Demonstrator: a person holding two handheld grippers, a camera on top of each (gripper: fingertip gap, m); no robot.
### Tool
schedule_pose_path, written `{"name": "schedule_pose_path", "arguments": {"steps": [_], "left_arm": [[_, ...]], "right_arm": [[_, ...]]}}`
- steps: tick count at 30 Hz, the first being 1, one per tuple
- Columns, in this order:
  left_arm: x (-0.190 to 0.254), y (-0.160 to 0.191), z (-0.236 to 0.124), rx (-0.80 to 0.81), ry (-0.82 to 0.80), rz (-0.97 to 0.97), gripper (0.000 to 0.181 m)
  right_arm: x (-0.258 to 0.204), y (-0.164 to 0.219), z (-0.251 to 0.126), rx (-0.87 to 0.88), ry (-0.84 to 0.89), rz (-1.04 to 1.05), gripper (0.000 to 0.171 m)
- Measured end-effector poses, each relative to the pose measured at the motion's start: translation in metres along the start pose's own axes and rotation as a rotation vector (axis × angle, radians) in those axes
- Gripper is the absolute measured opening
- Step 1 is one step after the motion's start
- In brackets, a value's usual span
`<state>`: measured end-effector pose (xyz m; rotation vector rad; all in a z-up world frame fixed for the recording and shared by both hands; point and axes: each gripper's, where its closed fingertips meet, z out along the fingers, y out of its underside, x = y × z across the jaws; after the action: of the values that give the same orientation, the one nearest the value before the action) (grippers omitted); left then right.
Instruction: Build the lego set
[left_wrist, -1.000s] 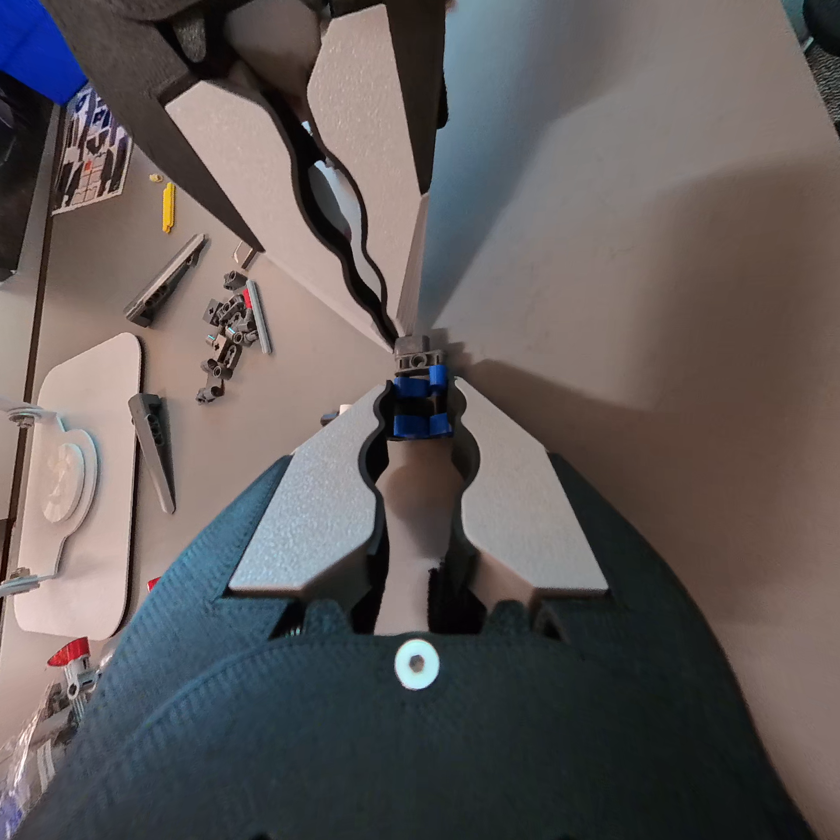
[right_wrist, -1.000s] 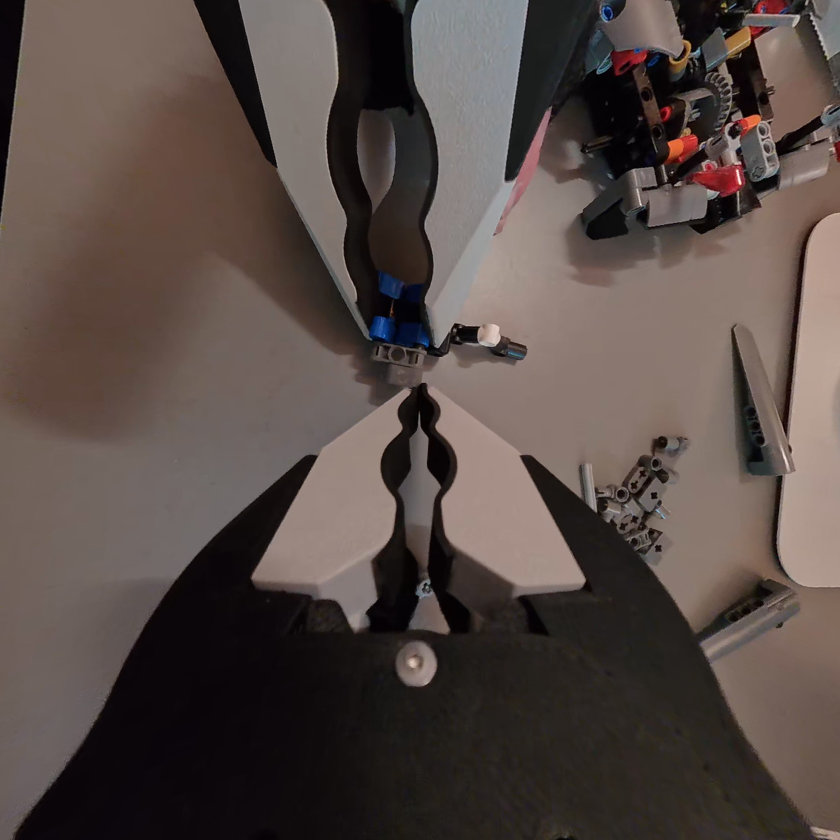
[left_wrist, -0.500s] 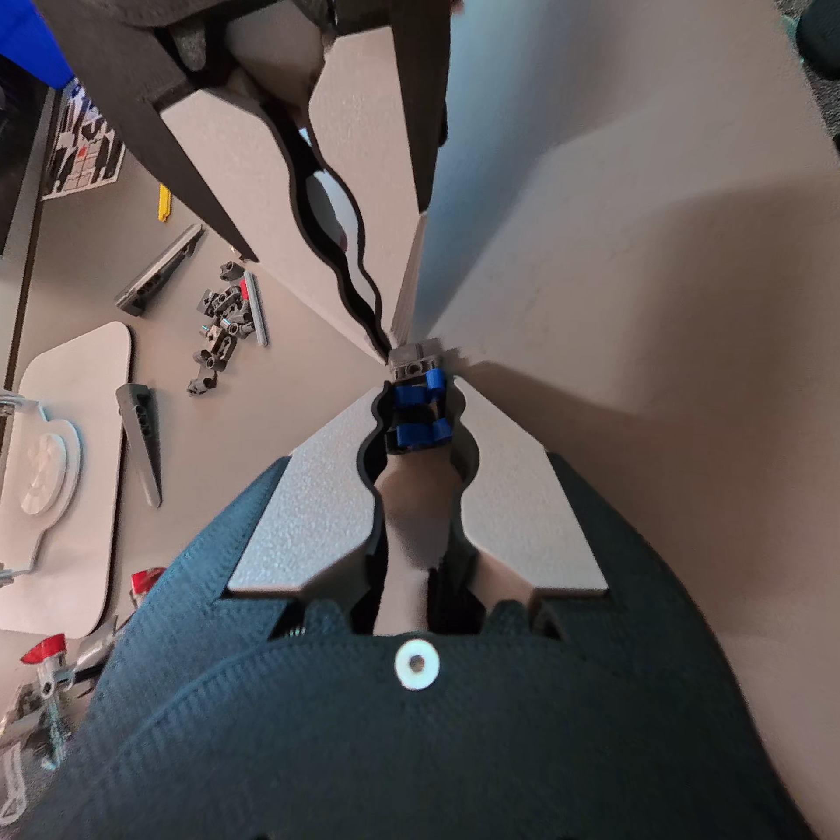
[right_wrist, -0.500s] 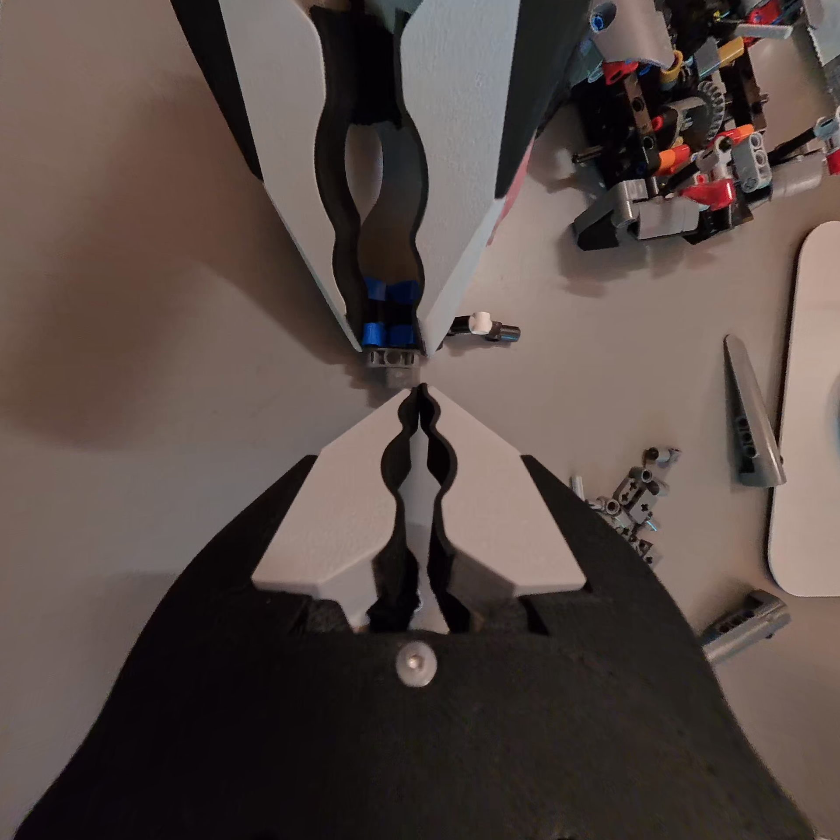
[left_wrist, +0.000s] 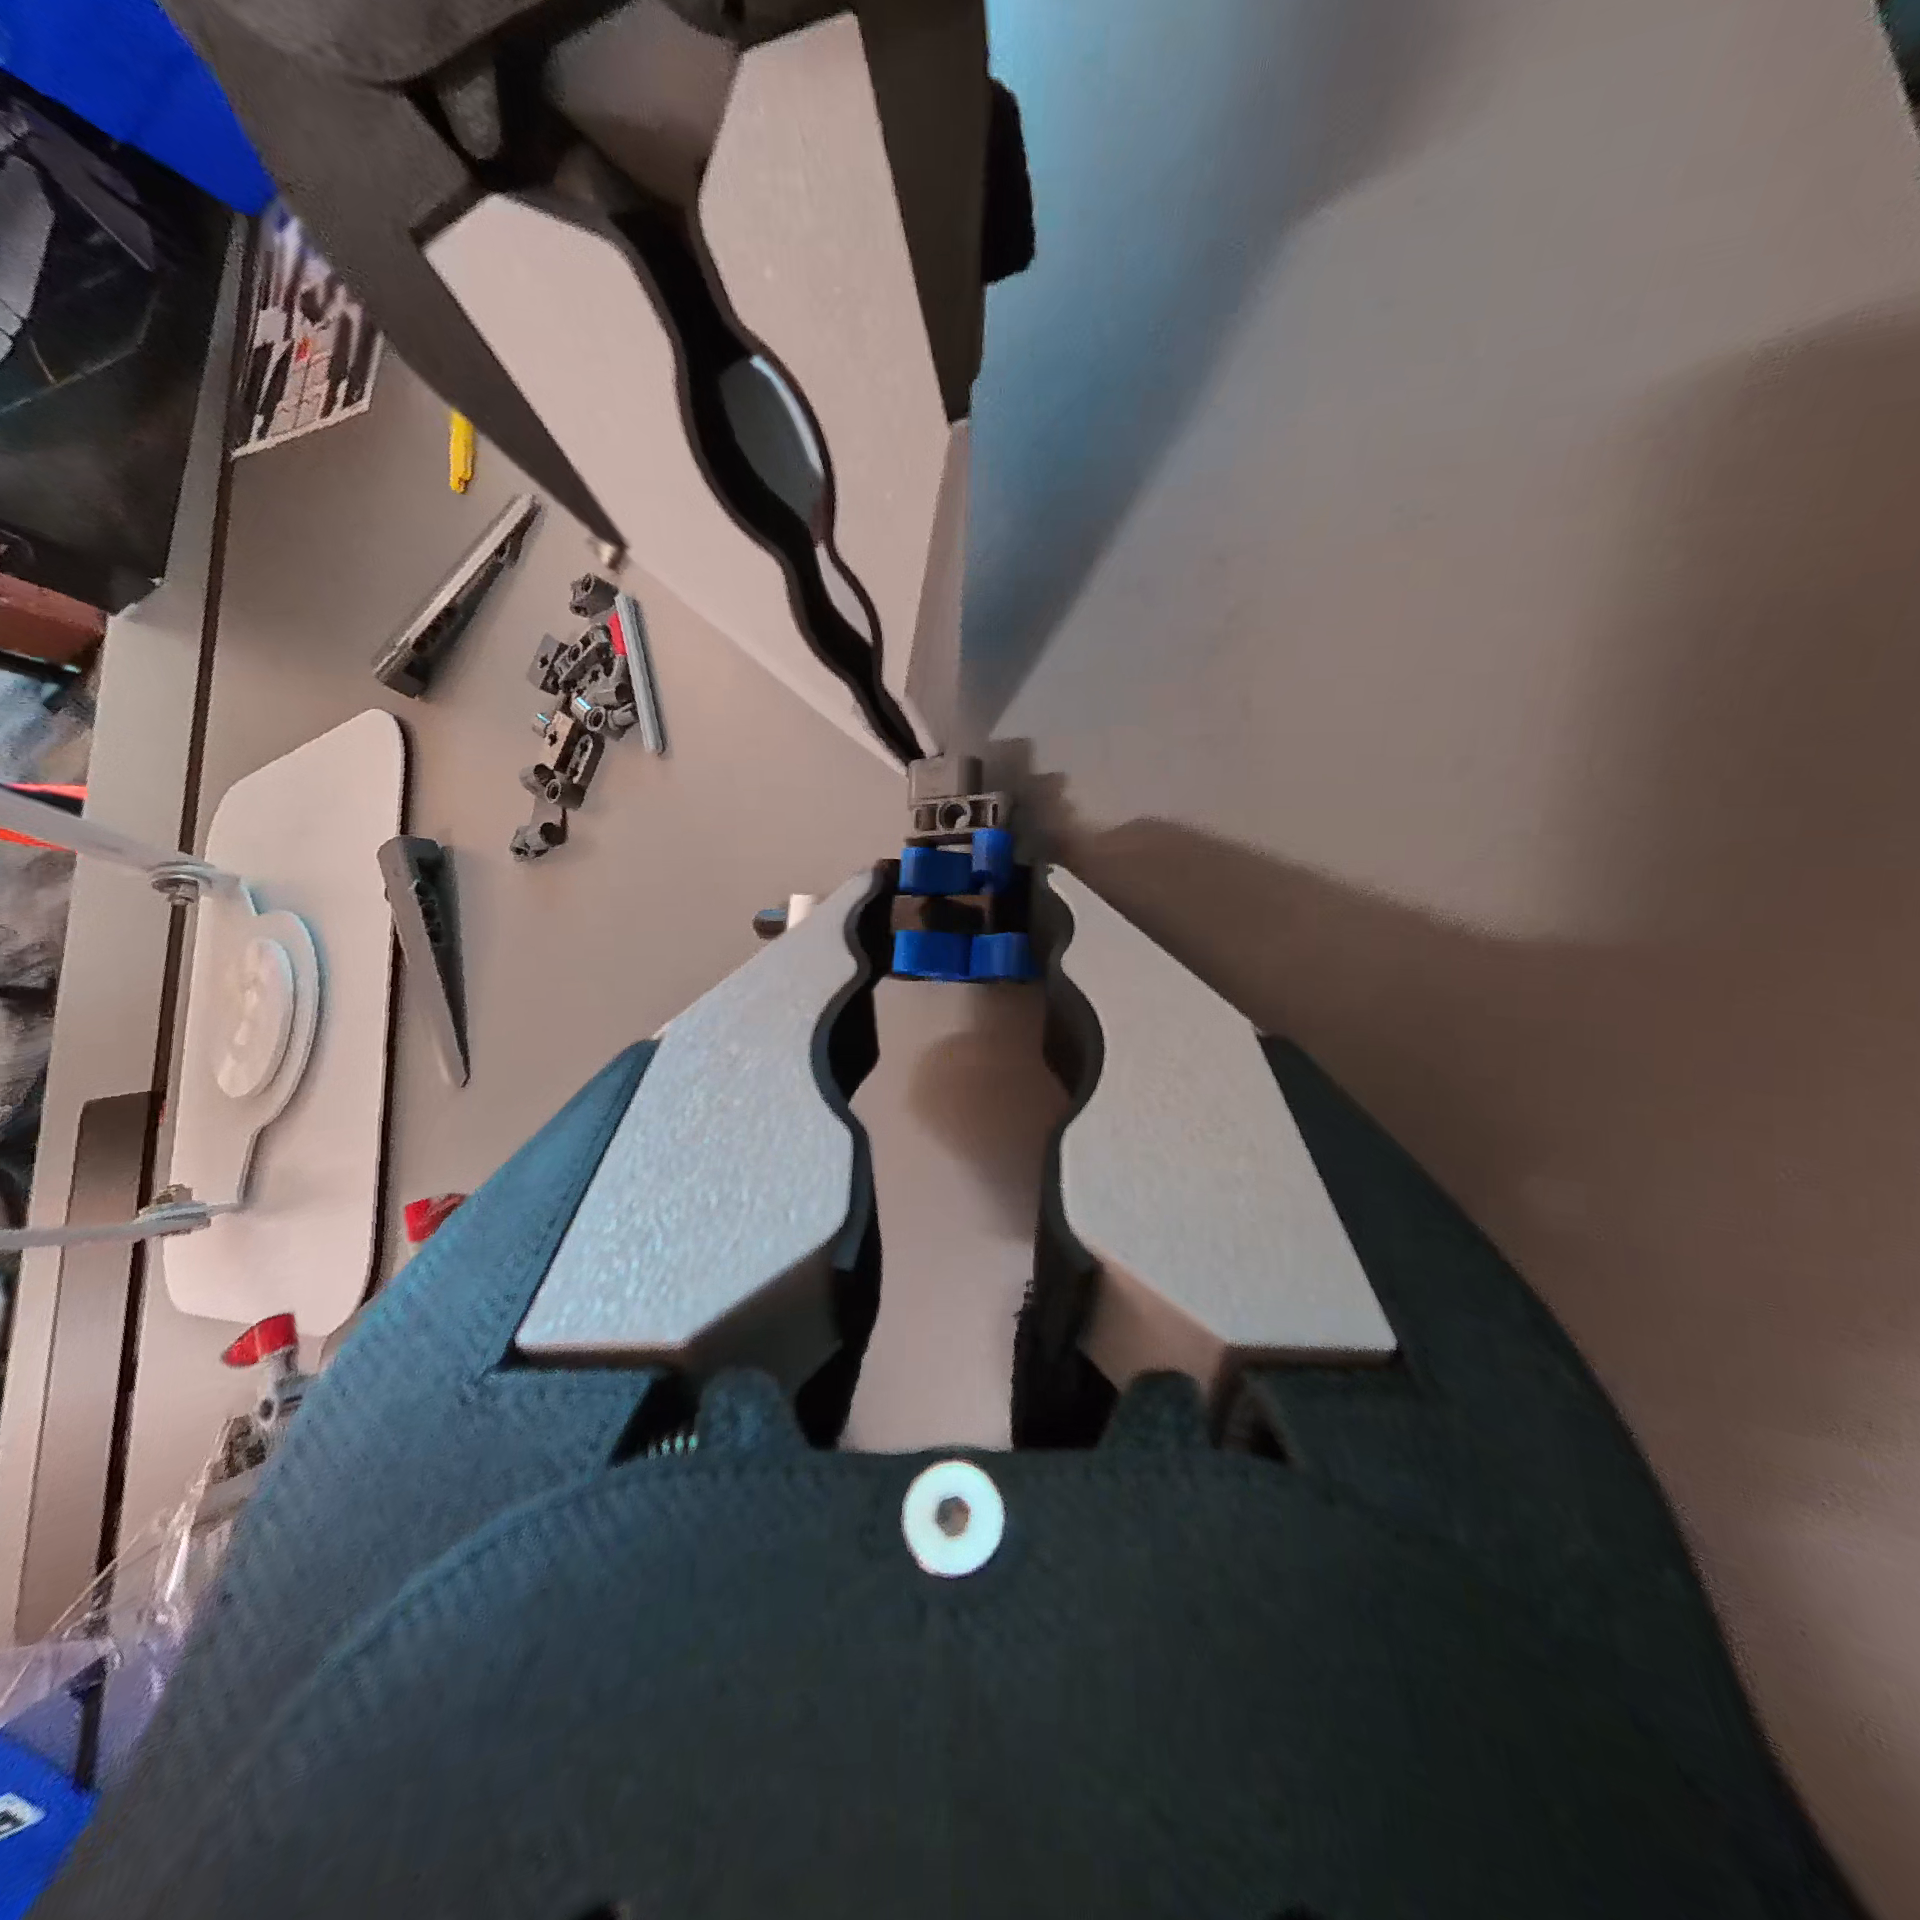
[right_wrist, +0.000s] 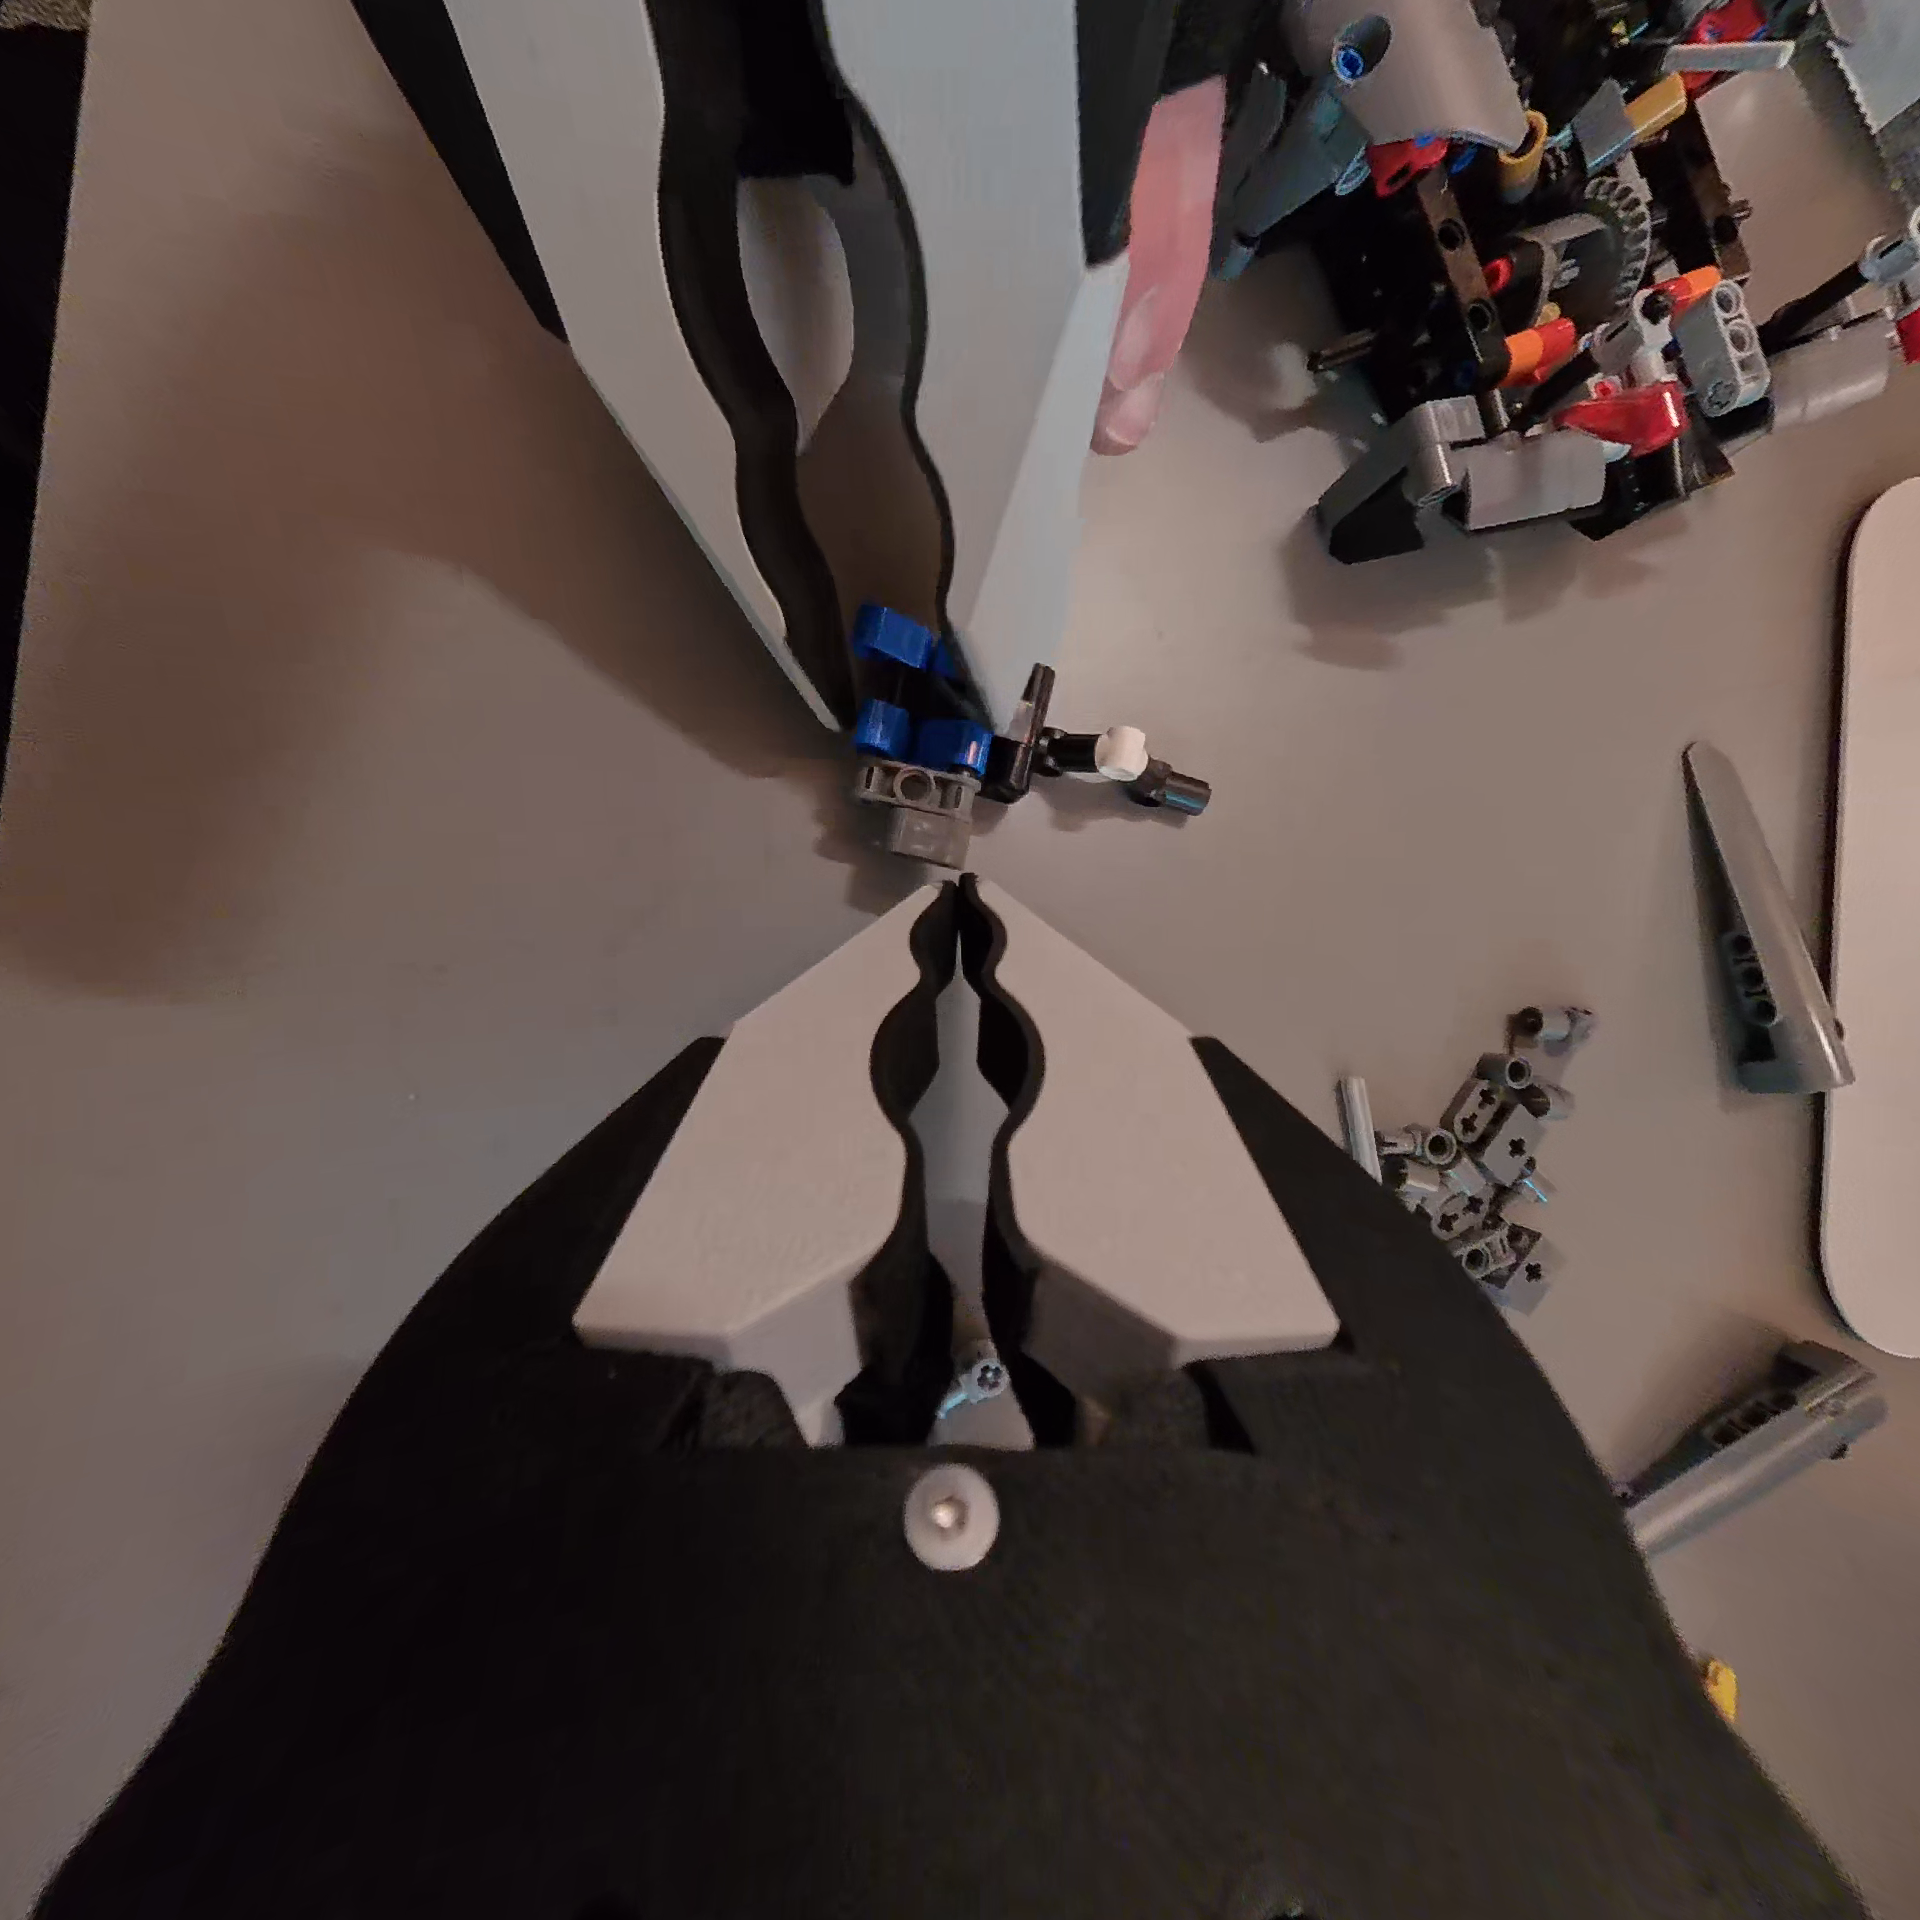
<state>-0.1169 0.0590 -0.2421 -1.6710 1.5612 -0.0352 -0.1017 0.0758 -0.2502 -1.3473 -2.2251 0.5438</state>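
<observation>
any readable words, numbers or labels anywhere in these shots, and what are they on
None I can quote.
Printed white sheet with dark part pictures, far left of the table: too blurred to read.
Blue object with a white patch, bottom left corner: too small to read.
Lego parts: no lettering visible.

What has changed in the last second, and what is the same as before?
Little changed. The left gripper stays shut on the small blue and grey piece, which has tilted slightly. The right gripper stays shut, its tip just short of the piece's grey end in its own view. The loose grey parts and the big model lie in the same layout; they only shifted in frame.
</observation>
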Motion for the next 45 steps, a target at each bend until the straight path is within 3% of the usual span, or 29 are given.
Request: {"name": "schedule_pose_path", "arguments": {"steps": [42, 45], "left_arm": [[-0.001, 0.006, 0.008, 0.026, -0.059, -0.013, 0.024], [0.002, -0.001, 0.011, 0.039, -0.048, -0.031, 0.024]], "right_arm": [[0.005, -0.003, 0.008, -0.081, -0.041, 0.132, 0.0], [0.012, 0.003, 0.002, -0.095, 0.016, 0.128, 0.009]]}}
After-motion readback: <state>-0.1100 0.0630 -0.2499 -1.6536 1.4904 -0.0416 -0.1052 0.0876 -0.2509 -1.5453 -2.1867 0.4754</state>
